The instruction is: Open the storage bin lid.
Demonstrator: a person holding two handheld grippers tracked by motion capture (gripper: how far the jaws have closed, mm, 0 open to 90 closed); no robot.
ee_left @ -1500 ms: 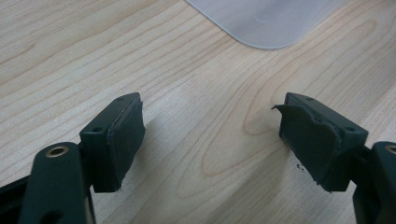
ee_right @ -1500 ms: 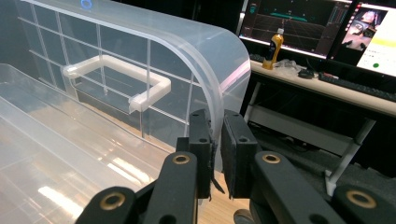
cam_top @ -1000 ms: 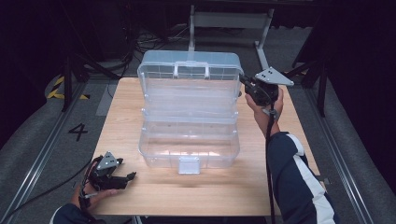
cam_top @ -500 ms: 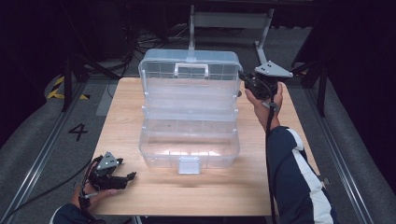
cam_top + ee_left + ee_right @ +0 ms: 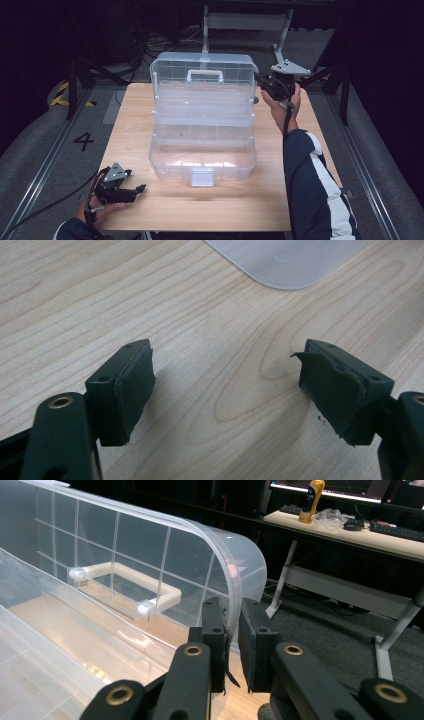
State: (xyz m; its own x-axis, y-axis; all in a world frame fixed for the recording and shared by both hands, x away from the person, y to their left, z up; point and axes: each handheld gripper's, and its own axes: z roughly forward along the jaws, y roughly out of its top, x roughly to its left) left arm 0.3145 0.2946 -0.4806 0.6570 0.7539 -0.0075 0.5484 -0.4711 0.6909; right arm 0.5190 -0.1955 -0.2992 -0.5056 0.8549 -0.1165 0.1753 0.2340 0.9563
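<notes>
The right gripper pinches the rim of the lid at its right edge, jaws pressed onto the clear plastic with only the wall between them. In the high view this gripper sits at the far right corner of the box, holding the lid raised nearly upright, its white handle facing the person. The tiered trays stand stepped out and the bottom bin lies open; the latch hangs at the near wall. So the opening looks all but done: the lid is up and the trays are spread, and what seems left is to let go. The left gripper rests on the table near its front left corner, apart from the box, jaws spread wide and empty.
</notes>
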